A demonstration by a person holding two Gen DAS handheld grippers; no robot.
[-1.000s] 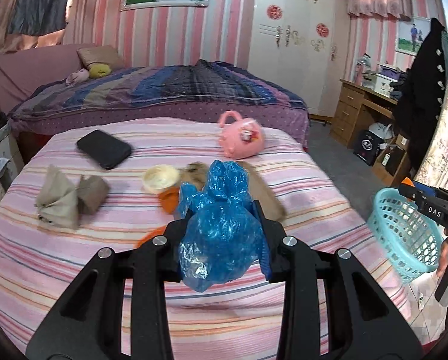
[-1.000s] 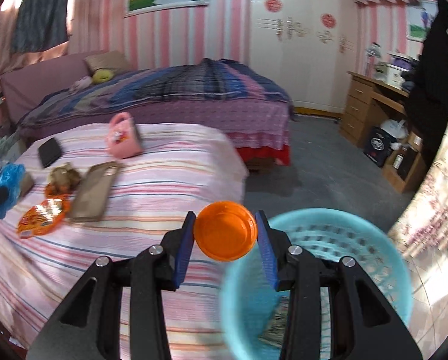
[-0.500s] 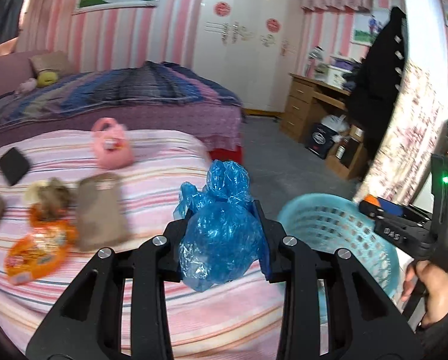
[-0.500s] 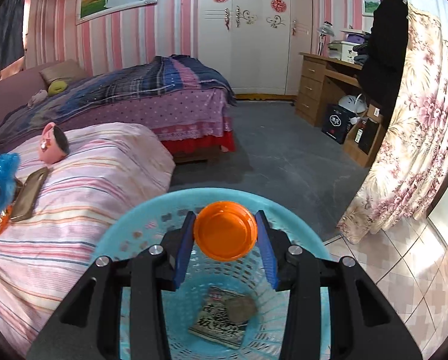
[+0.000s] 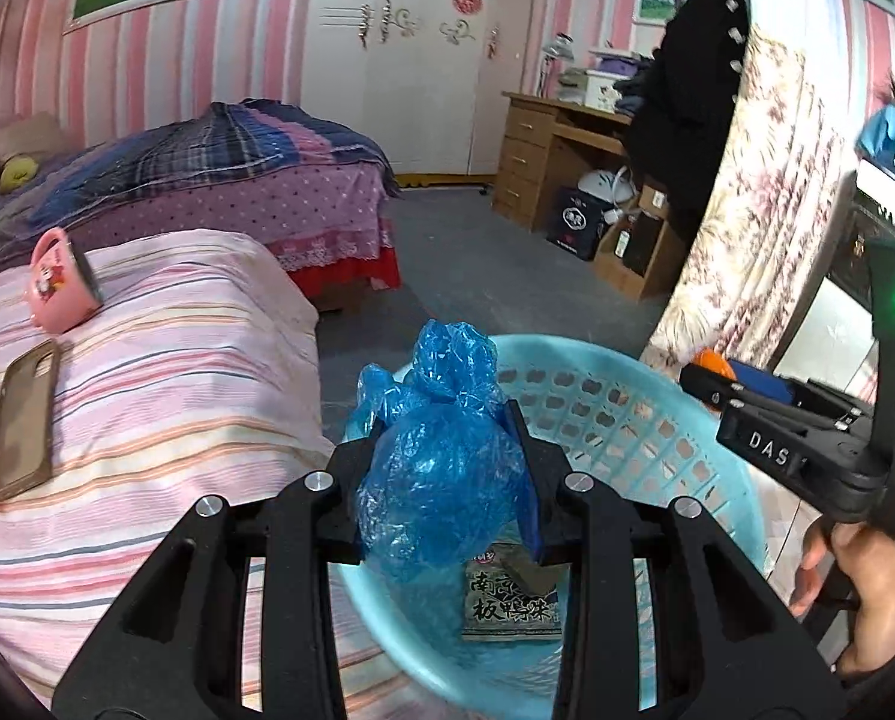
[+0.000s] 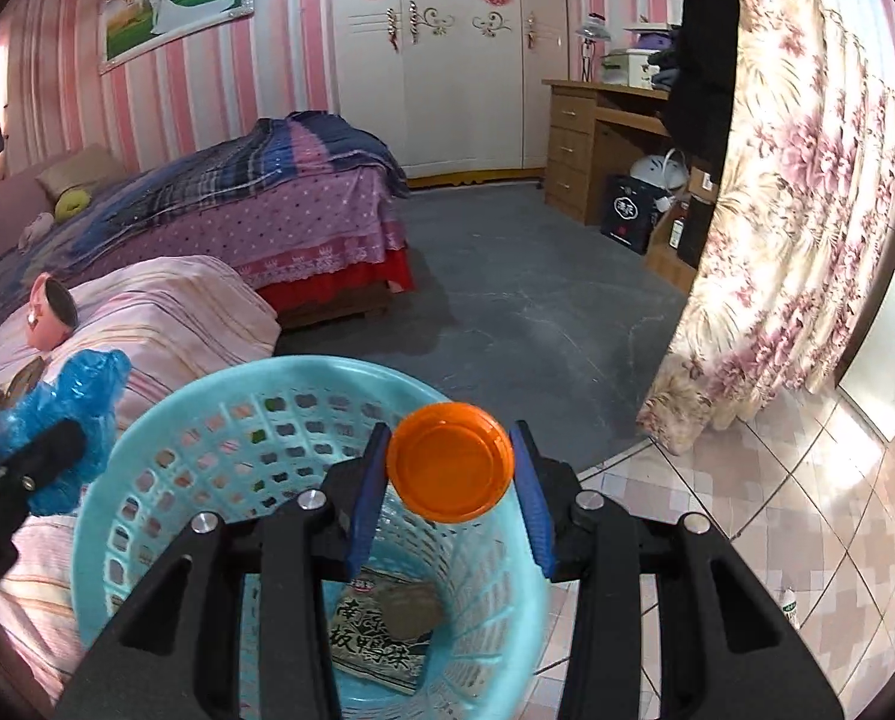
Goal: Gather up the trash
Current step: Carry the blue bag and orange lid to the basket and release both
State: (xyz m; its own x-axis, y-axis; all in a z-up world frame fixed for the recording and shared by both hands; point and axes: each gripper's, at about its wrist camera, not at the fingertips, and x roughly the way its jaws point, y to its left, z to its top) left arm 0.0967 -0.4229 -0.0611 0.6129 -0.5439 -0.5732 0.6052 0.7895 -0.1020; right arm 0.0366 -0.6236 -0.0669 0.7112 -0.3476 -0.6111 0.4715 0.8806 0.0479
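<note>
My left gripper is shut on a crumpled blue plastic bag and holds it over the near rim of a light blue basket standing on the floor beside the bed. My right gripper is shut on a round orange lid, which hangs above the open basket. A printed snack packet lies on the basket's bottom. From the right wrist view the blue bag shows at the left, just outside the basket. The right gripper and a hand show in the left wrist view.
A pink striped bed lies to the left with a pink mug, a phone and an orange wrapper at the frame edge. A floral curtain, a wooden desk and grey floor lie beyond.
Both grippers swung right, away from the bed, carrying the blue bag and the orange lid. The basket now sits under both of them.
</note>
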